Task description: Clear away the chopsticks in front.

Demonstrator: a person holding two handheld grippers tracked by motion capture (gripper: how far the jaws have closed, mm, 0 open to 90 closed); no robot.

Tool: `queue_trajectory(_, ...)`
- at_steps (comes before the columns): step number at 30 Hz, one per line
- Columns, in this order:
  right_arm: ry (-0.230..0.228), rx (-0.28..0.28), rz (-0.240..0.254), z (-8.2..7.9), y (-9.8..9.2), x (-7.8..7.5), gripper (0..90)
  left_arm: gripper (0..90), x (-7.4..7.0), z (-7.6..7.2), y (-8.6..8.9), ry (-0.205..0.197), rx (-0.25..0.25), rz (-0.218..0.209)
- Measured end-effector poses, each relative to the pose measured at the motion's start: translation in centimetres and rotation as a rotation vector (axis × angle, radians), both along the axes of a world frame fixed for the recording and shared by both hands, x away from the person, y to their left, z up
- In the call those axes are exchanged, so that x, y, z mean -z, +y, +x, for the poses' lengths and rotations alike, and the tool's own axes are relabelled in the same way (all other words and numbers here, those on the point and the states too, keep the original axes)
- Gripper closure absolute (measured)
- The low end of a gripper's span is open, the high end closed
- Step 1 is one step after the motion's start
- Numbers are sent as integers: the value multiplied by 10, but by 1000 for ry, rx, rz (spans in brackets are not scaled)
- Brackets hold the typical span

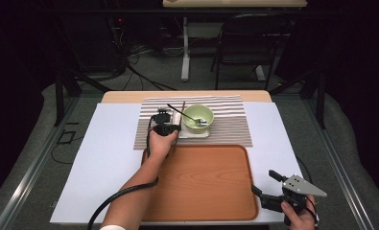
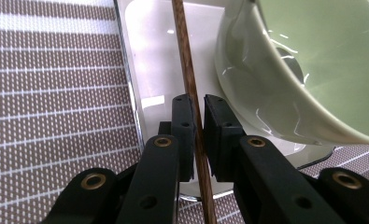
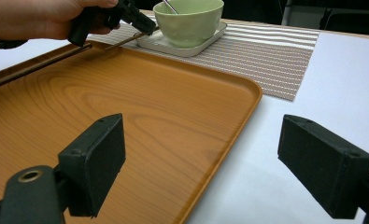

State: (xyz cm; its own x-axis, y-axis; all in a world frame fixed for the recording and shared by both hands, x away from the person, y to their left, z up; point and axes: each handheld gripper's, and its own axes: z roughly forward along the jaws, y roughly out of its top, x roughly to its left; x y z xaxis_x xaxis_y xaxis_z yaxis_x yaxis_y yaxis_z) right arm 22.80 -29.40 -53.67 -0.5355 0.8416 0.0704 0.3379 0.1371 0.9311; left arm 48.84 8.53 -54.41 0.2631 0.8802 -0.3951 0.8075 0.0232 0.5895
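High view: left gripper (image 1: 165, 118) reaches over the far left part of the striped placemat (image 1: 225, 129), at the left edge of the white plate (image 1: 198, 134) that carries the green bowl (image 1: 198, 118). Left gripper view: the two black jaws stand narrow on a thin brown chopstick (image 2: 190, 84); the pads sit on either side of the stick and appear to touch it, so the stick is clamped. Long axis of the chopstick runs near-to-far across the scene, far end passing along the left flank of the bowl, near end running back under the gripper toward the tray. It lies over the plate's left half, close beside the bowl wall; whether it touches the bowl I cannot tell. Right gripper view: the stick slopes from the plate's edge down toward the tray rim. A metal spoon (image 1: 202, 122) rests inside the bowl. Right gripper (image 1: 264, 189) is held at the near right corner, by the right edge of the wooden tray (image 1: 211, 191), jaws wide apart with nothing between them. Surface: white sheet (image 1: 105, 158) over a wooden tabletop, placemat at the far middle, tray in front of it. Room: dark, grey floor, cables, a chair (image 1: 244, 48) and a table leg beyond.
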Motion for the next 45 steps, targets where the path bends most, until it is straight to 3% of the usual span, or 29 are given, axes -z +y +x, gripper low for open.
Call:
queue_trajectory(5, 0, 0, 0, 0, 0, 0, 147, 835, 1, 2, -1, 23, -20, -20)
queue_trajectory(13, 0, -1, 1, 0, 0, 0, 147, 849, -1, 2, -2, 43, -60, -13)
queue_trajectory(23, -3, -5, 3, 0, 0, -1, 147, 850, -6, -4, 10, 63, -118, -43)
queue_trajectory(33, -8, -12, 5, 0, 1, -1, 147, 852, -24, -28, 29, 23, -152, -43)
queue_trajectory(45, -6, -12, 5, 0, 2, -1, 147, 852, -28, -61, 50, 23, -186, -68)
